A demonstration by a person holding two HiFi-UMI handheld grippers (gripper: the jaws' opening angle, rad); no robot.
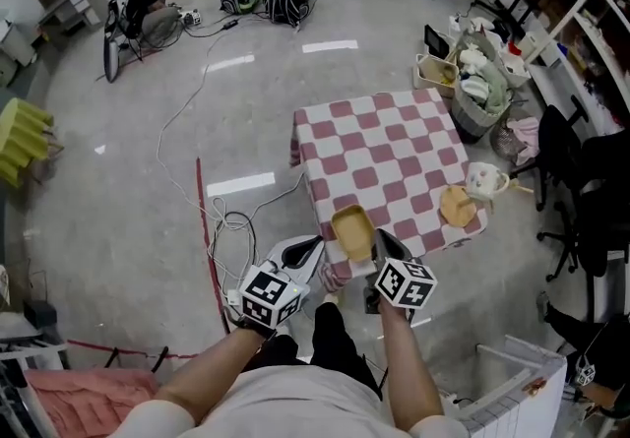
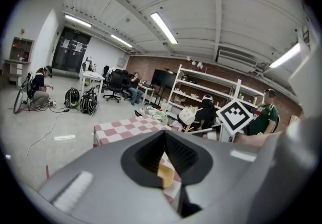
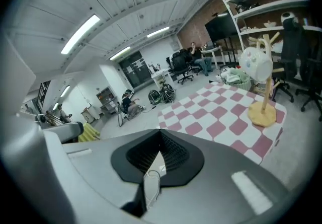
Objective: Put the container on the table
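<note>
Bright, even light comes from ceiling strip lights, with pale glare patches on the floor and only faint shadows. Both gripper views bend and darken toward the rim. The left gripper looks soft, probably out of focus.

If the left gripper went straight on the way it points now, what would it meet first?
Most likely the yellow container, at the near edge of the table, right ahead of the left gripper; how close it is cannot be judged.
</note>
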